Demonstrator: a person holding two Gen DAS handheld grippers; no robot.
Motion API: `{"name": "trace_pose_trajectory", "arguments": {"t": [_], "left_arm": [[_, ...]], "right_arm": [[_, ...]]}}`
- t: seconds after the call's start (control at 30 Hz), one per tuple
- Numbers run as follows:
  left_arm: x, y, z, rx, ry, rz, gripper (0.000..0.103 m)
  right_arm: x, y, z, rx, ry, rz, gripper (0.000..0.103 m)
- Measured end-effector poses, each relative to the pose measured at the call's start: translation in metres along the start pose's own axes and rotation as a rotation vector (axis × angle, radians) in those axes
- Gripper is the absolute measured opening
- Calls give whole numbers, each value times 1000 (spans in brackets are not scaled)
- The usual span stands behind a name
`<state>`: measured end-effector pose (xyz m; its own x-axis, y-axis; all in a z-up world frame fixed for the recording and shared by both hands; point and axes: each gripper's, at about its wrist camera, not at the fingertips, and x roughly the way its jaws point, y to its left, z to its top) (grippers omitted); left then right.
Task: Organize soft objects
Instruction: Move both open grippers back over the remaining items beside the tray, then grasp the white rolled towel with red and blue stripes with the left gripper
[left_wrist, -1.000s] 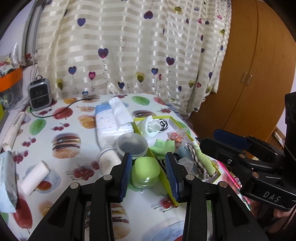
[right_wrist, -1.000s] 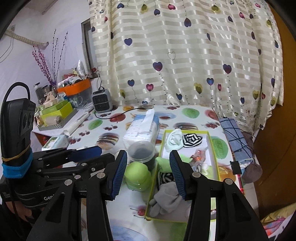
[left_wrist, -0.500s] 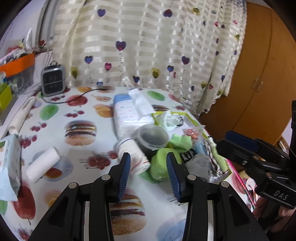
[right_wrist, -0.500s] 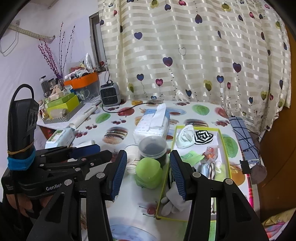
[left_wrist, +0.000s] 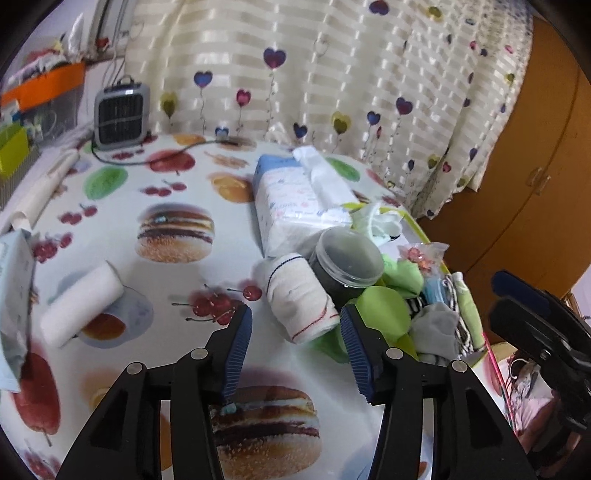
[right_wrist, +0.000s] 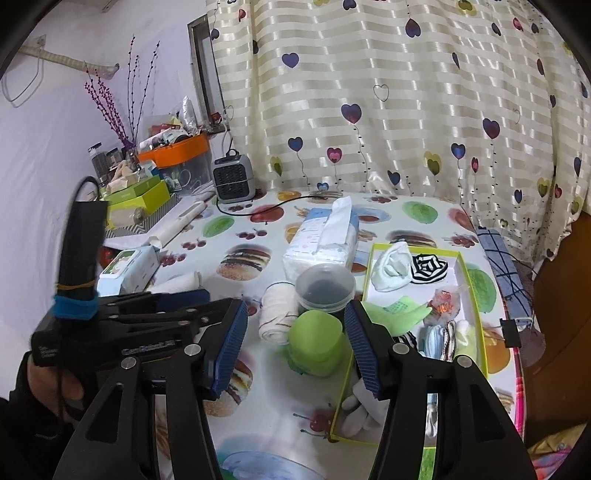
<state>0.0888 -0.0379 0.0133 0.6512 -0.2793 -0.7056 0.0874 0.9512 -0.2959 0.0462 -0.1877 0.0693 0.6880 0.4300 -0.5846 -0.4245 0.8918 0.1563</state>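
The left gripper (left_wrist: 295, 343) points down at the table (left_wrist: 110, 229) from the bottom middle of its picture. Its jaws have just been opening and now stand spread, with nothing pinched; the near end of a rolled sock (left_wrist: 301, 295) shows in the gap between the ridged blue pads (left_wrist: 238, 350). The sock is soft, cream, knit cloth with thin red and blue lines, and it lies on its side in the middle of the picture, touching a round clear tub (left_wrist: 349, 264) with dark stuff inside. A smooth green jar (left_wrist: 382, 314) sits just right of the sock. The right gripper (right_wrist: 295, 339) also tilts down at the bottom of its picture, and its jaws have been opening too. They are spread around the green jar without touching it. A hand (right_wrist: 44, 384) in a dark sleeve holds the left gripper at lower left there. A yellow-edged tray (right_wrist: 474, 306) at right holds more socks, some striped. A white roll (left_wrist: 79, 306) lies at left. A soft tissue pack (left_wrist: 295, 199) sits behind the tub.
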Motion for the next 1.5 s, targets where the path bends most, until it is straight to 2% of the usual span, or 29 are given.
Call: {"name": "trace_pose_trajectory", "arguments": {"t": [0.27, 0.43, 0.77, 0.9, 0.97, 1.17, 1.5], "left_arm": [[42, 6, 13, -76, 79, -28, 52], [65, 6, 15, -91, 122, -12, 53], [80, 6, 16, -115, 159, -47, 55], [81, 7, 16, -126, 158, -54, 55], [80, 6, 15, -118, 149, -52, 50], [72, 11, 12, -118, 142, -54, 44], [27, 35, -2, -125, 73, -22, 43]], "right_arm": [[9, -9, -1, 22, 14, 0, 56], [16, -18, -1, 42, 19, 2, 56], [21, -24, 0, 47, 24, 5, 56], [24, -24, 0, 45, 27, 5, 56], [24, -24, 0, 46, 27, 5, 56], [24, -23, 0, 43, 27, 5, 56], [27, -8, 5, 8, 24, 13, 56]]}}
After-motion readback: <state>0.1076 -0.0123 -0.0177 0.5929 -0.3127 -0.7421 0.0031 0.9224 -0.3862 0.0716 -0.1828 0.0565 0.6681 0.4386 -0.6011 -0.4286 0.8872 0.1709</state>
